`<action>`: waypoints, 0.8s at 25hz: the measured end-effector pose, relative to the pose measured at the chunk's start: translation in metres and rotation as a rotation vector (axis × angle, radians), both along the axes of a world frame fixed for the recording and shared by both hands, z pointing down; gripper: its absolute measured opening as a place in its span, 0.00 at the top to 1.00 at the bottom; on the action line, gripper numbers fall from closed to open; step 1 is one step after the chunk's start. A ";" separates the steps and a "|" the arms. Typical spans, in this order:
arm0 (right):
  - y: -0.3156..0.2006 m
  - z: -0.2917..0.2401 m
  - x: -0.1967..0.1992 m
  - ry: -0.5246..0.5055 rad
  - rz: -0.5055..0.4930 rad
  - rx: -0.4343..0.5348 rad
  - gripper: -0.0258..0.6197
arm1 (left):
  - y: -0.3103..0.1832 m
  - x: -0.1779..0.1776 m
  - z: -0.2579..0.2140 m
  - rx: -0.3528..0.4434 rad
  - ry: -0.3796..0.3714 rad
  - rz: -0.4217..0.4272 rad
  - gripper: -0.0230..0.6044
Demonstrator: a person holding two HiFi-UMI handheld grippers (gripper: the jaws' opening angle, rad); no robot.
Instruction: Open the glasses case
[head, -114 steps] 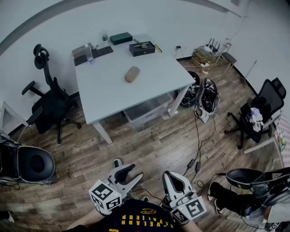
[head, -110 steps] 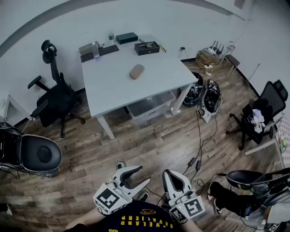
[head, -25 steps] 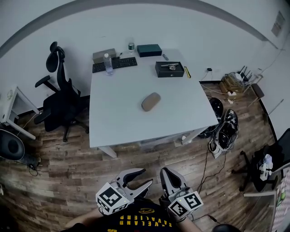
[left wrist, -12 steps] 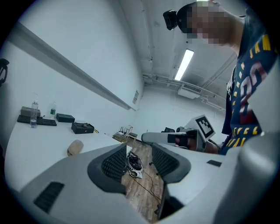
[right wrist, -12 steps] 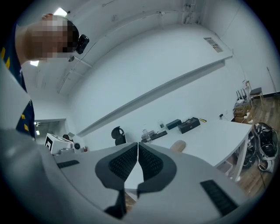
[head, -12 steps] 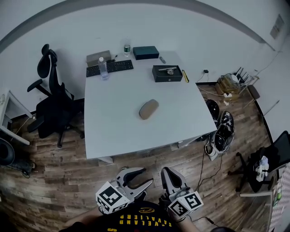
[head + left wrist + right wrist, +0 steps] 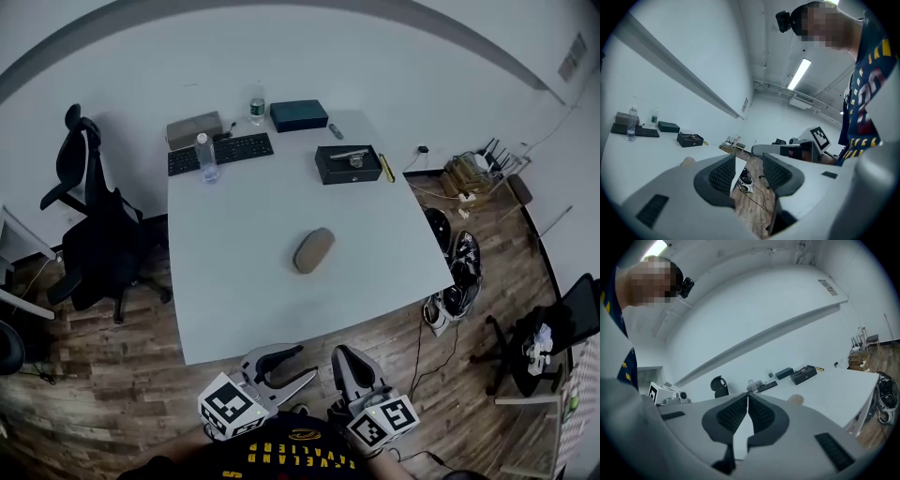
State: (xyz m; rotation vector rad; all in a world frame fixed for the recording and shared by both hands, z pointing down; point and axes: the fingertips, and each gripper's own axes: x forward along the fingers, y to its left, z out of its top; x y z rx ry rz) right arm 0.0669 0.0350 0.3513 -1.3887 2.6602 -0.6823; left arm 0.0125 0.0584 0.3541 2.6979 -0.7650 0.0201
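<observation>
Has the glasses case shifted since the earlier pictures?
No. The glasses case lies on the table at the same spot in front of the black box; only the camera has come closer.

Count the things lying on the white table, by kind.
Glasses case: 1
Keyboard: 1
Bottles: 2
Boxes: 3
Small pen-like items, too small to name: 2
Total: 9

White table (image 7: 239,281) bears a glasses case (image 7: 313,250) centrally; keyboard (image 7: 220,153), bottle (image 7: 205,157), black box (image 7: 348,164) toward its far edge.
</observation>
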 end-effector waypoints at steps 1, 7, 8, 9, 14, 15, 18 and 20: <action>-0.006 0.000 -0.005 0.002 0.003 -0.002 0.93 | -0.006 -0.004 0.000 -0.003 0.002 0.006 0.66; -0.031 0.005 -0.021 0.019 0.026 -0.031 0.93 | -0.037 -0.025 0.006 -0.021 0.011 0.021 0.66; -0.034 0.005 -0.021 0.023 0.028 -0.035 0.93 | -0.041 -0.027 0.007 -0.024 0.015 0.021 0.66; -0.038 0.006 -0.022 0.028 0.030 -0.037 0.93 | -0.045 -0.028 0.007 -0.027 0.019 0.020 0.66; -0.059 0.009 -0.024 0.042 0.018 -0.052 0.93 | -0.064 -0.025 0.012 -0.037 0.028 0.025 0.66; -0.065 0.011 -0.023 0.046 0.013 -0.056 0.93 | -0.070 -0.024 0.013 -0.037 0.027 0.022 0.66; -0.085 0.013 -0.020 0.057 0.000 -0.062 0.93 | -0.087 -0.024 0.011 -0.032 0.034 -0.004 0.66; -0.100 0.010 -0.018 0.065 -0.013 -0.055 0.93 | -0.100 -0.025 0.008 -0.026 0.035 -0.033 0.66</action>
